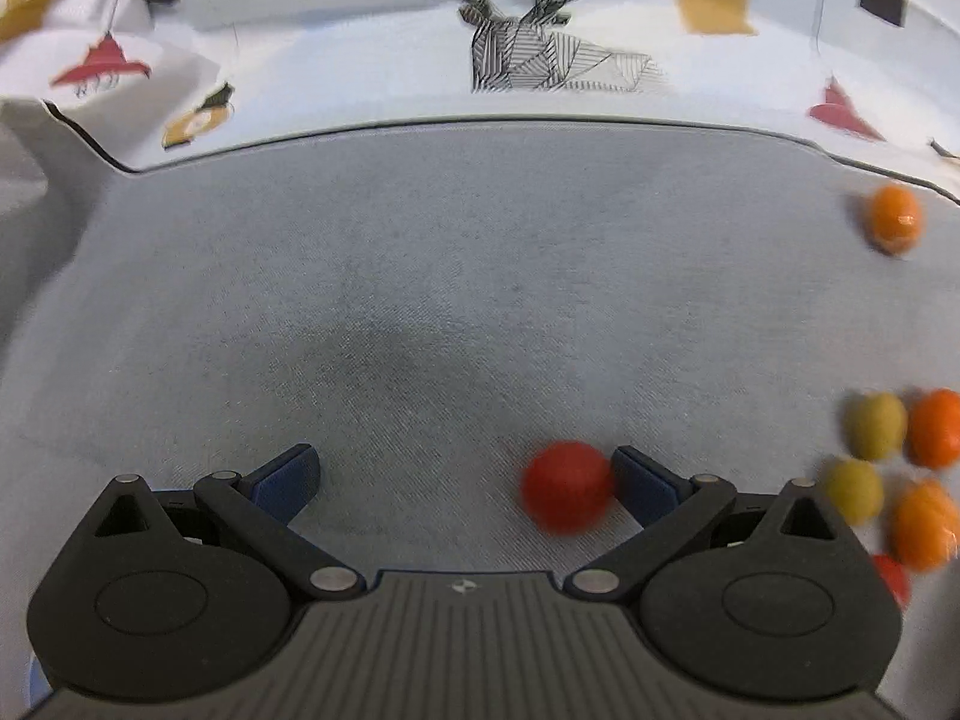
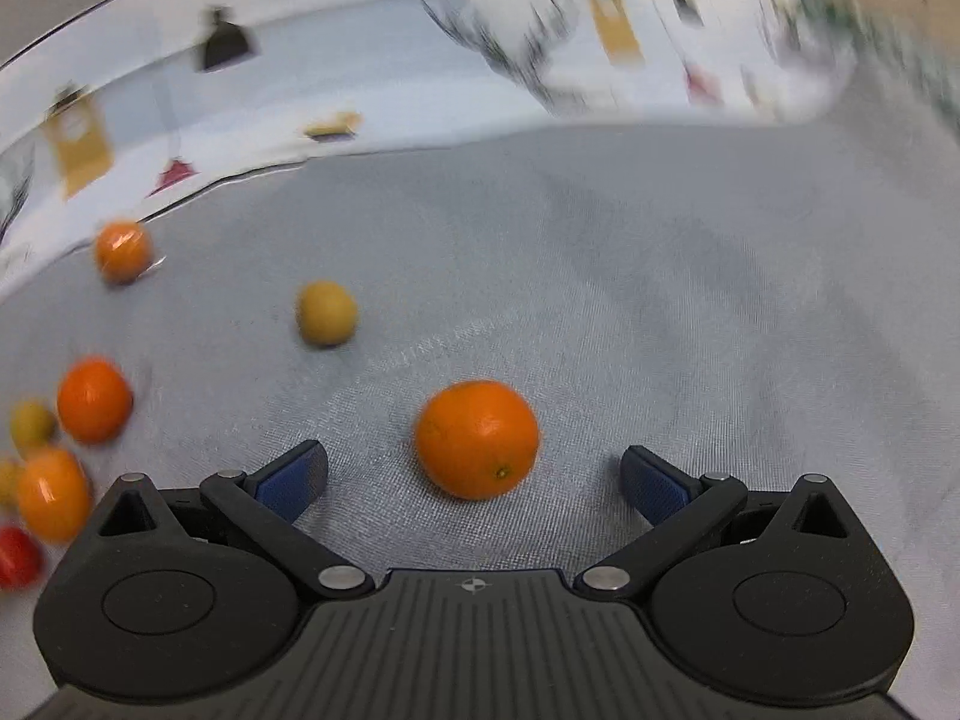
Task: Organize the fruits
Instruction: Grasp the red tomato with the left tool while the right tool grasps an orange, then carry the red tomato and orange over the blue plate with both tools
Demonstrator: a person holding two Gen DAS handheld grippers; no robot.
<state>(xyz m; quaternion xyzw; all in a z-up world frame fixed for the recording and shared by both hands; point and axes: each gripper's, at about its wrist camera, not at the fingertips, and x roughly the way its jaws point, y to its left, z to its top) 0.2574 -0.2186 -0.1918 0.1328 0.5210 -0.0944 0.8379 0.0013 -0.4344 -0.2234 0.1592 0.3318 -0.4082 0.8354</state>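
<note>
My left gripper (image 1: 465, 483) is open over the grey cloth; a red fruit (image 1: 567, 487) lies between its fingers, close against the right finger (image 1: 645, 489). A cluster of orange and yellow-green fruits (image 1: 900, 462) lies at the right edge, and a lone orange (image 1: 895, 219) sits farther back. My right gripper (image 2: 474, 483) is open, with an orange (image 2: 478, 438) lying between and just ahead of its fingers. A yellow-green fruit (image 2: 326, 312) lies beyond it. Several oranges (image 2: 93, 401), a yellow-green fruit and a red fruit (image 2: 18, 558) lie at the left.
The grey cloth (image 1: 420, 300) covers the table. A white patterned cloth with a deer drawing (image 1: 528, 48) lies behind its far edge. The right wrist view is blurred toward its top right.
</note>
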